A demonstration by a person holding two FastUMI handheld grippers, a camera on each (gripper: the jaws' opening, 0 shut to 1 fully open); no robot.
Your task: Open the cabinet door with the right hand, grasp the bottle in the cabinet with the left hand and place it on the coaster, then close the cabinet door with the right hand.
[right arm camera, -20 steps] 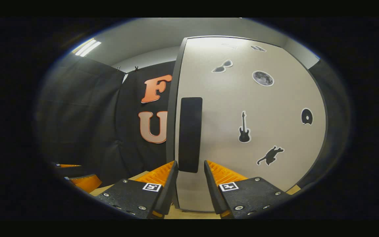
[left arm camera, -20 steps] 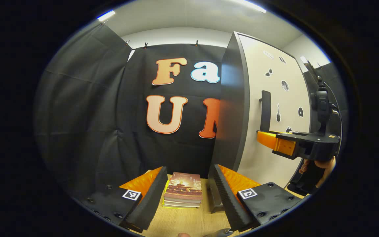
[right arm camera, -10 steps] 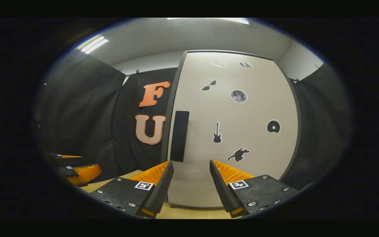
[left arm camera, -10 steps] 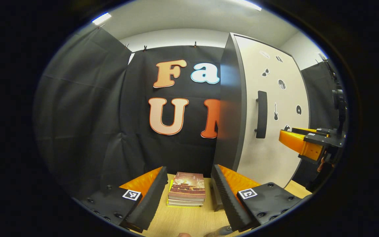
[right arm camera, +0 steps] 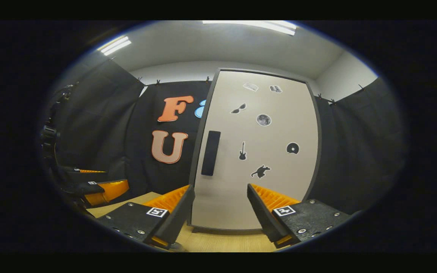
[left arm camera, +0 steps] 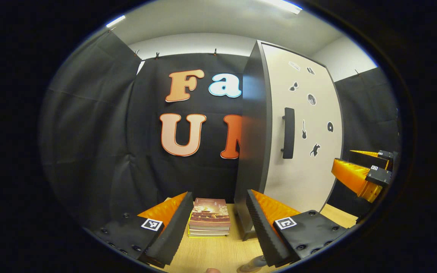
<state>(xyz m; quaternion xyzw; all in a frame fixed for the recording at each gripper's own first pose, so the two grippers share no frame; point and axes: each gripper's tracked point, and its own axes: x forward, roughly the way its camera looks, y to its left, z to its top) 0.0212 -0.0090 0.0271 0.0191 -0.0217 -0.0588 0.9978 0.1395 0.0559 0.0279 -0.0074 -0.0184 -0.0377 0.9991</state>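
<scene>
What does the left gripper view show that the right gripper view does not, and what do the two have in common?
The left gripper view adds a stack of books on the wooden table, the cabinet's dark side panel, and the right gripper at its right edge. The right gripper view adds the left gripper at its left edge. Shared: the shut cabinet door with its dark handle and stickers, and the table.
</scene>
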